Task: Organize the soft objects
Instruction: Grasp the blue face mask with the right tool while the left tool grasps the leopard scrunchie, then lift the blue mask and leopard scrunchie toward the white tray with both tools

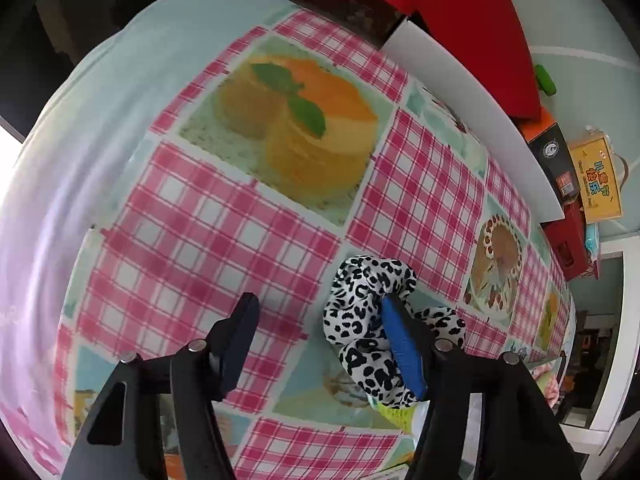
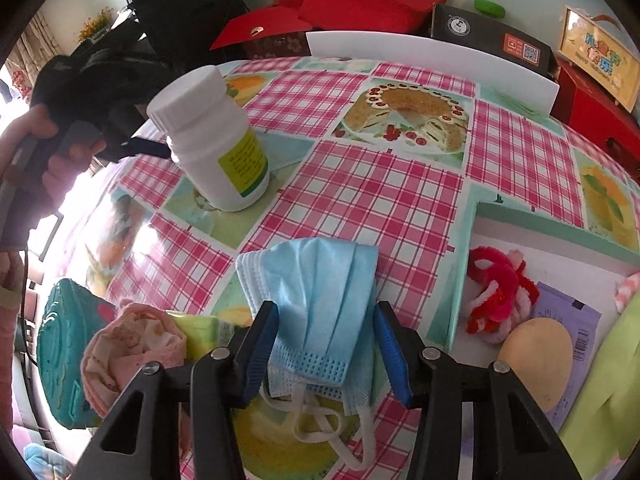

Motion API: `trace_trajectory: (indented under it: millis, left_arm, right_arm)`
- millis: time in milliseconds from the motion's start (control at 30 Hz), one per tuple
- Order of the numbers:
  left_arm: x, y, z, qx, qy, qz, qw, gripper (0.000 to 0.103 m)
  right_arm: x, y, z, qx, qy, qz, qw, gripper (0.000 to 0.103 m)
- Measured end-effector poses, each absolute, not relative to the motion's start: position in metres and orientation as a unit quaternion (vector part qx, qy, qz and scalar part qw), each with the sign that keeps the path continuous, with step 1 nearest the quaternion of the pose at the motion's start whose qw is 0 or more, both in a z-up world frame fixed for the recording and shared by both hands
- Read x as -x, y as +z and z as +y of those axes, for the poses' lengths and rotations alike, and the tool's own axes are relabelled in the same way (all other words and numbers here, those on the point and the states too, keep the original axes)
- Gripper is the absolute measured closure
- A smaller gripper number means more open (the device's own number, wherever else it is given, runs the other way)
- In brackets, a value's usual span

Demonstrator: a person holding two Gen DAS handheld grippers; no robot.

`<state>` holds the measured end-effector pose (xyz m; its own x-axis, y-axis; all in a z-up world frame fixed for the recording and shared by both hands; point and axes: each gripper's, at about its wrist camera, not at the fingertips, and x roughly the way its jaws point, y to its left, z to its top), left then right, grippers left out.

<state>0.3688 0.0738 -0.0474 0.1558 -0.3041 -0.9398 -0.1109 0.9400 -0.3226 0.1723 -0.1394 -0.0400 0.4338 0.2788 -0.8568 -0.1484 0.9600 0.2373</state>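
In the left wrist view, a black-and-white leopard-print scrunchie [image 1: 372,312] lies on the checked tablecloth [image 1: 224,240]. My left gripper [image 1: 320,320] is open; its right finger [image 1: 402,344] rests on the scrunchie, its left finger stands apart over the cloth. In the right wrist view, folded blue face masks [image 2: 316,312] lie on the cloth between the open jaws of my right gripper [image 2: 326,332]. A white tray [image 2: 560,268] at right holds a red-pink chenille scrunchie [image 2: 500,292], a beige sponge [image 2: 536,360] and a purple packet [image 2: 572,344].
A white pill bottle [image 2: 212,140] stands at the middle left. Pink cloth [image 2: 132,344] and a teal box [image 2: 60,352] lie at lower left. Red boxes [image 2: 360,4] and a white board [image 2: 432,60] line the back edge. The other hand-held gripper [image 2: 88,92] shows at left.
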Motion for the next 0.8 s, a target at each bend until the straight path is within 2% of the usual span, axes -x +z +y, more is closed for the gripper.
trace_trajectory:
  millis: [67,100,400,533,700,800]
  left_arm:
    - [-0.372,-0.047,0.069,0.155,-0.063,0.645,0.746,0.043]
    - [-0.373,-0.048,0.067,0.155,-0.062,0.646,0.745,0.051]
    - [-0.37,-0.058,0.038,0.164,-0.085,0.648,0.739,0.082]
    - [-0.367,-0.062,0.034,0.162,-0.085,0.642,0.745,0.088]
    - [-0.357,-0.063,0.047,0.157,-0.071,0.635,0.753,0.092]
    - [-0.353,-0.061,0.053,0.147,-0.058,0.629,0.761,0.092]
  right_arm:
    - [-0.172,-0.04,-0.14,-0.063,0.127,0.517,0.844,0.051]
    - [-0.172,-0.04,-0.14,-0.063,0.127,0.517,0.844,0.051]
    - [-0.172,-0.04,-0.14,-0.064,0.127,0.517,0.844,0.051]
    - [-0.172,-0.039,-0.139,-0.064,0.127,0.517,0.844,0.052]
    - [-0.172,-0.041,-0.144,-0.063,0.118,0.517,0.846,0.068]
    - [-0.173,-0.041,-0.147,-0.069,0.115,0.516,0.846,0.072]
